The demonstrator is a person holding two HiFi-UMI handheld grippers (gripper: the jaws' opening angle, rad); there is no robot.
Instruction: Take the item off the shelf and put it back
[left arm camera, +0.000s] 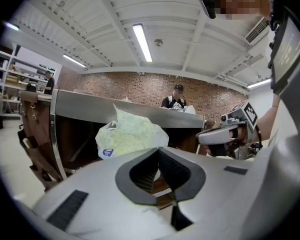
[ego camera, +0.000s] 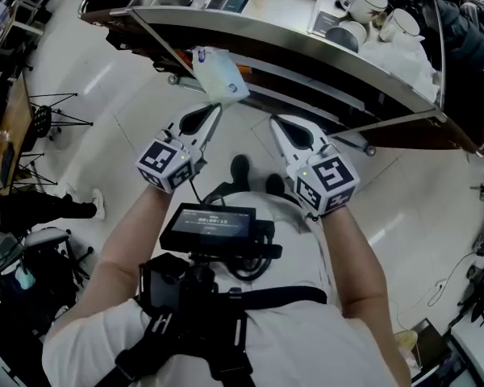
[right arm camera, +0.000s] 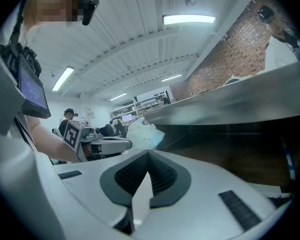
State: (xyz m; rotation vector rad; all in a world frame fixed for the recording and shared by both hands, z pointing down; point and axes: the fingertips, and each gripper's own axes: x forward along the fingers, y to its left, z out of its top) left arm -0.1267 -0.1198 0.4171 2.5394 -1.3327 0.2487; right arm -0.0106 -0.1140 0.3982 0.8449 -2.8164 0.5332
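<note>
In a bright, white-floored workroom, beside a steel-rimmed shelf (ego camera: pixel 290 43), the left gripper (ego camera: pixel 215 111) pinches a soft white packet (ego camera: pixel 220 75) by its edge, the right gripper (ego camera: pixel 279 122) closed and empty; a firm, level carry seems wisest.

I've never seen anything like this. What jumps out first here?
A white plastic packet pinched at the tip of the left tool, held up in front of a steel shelf unit. Beside it, the right tool is shut and empty, and white cups crowd the unit's top at upper right.
</note>
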